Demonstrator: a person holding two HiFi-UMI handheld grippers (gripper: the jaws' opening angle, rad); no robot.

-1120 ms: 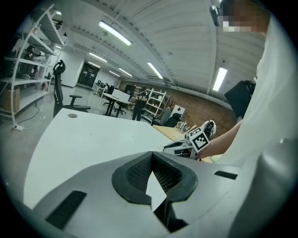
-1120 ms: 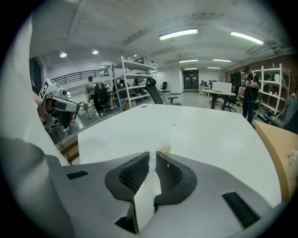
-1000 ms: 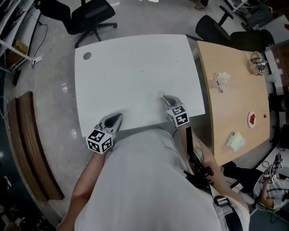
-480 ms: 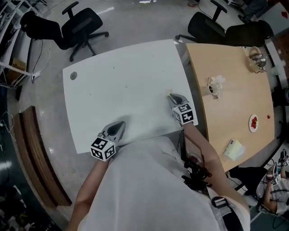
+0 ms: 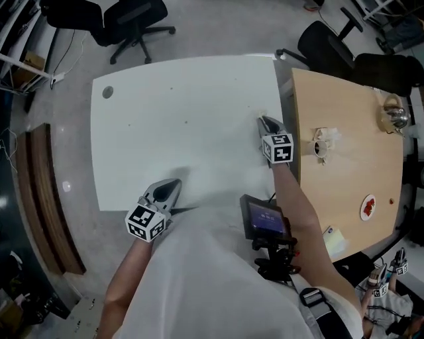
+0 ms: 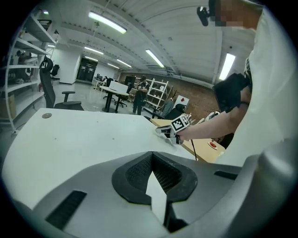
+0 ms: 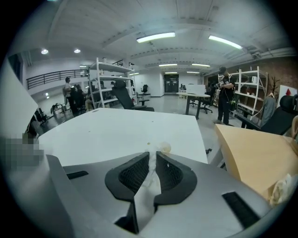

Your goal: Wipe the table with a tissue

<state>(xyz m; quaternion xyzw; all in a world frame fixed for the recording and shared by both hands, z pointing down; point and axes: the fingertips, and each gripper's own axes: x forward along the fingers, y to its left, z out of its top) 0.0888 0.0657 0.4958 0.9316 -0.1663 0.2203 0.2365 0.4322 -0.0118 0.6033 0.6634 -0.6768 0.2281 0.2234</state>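
The white table (image 5: 179, 119) fills the middle of the head view. My right gripper (image 5: 267, 124) rests on it close to its right edge, shut on a white tissue (image 7: 150, 173). The tissue is pinched between the fingers, and its crumpled end (image 7: 163, 148) pokes out past the tips onto the tabletop. My left gripper (image 5: 165, 190) sits at the table's near edge, shut with nothing in it. The left gripper view (image 6: 152, 155) shows the same jaws pressed together, and the right gripper (image 6: 168, 132) farther across the table.
A wooden table (image 5: 344, 99) adjoins on the right, carrying a crumpled tissue (image 5: 322, 142), a metal kettle (image 5: 392, 118) and a small plate (image 5: 368, 206). Office chairs (image 5: 132, 14) stand beyond the far edge. A round grommet (image 5: 107, 92) marks the far left corner.
My right gripper has slid with the tissue away from me and to the right, toward the table's right edge. The left gripper has stayed at the near edge.
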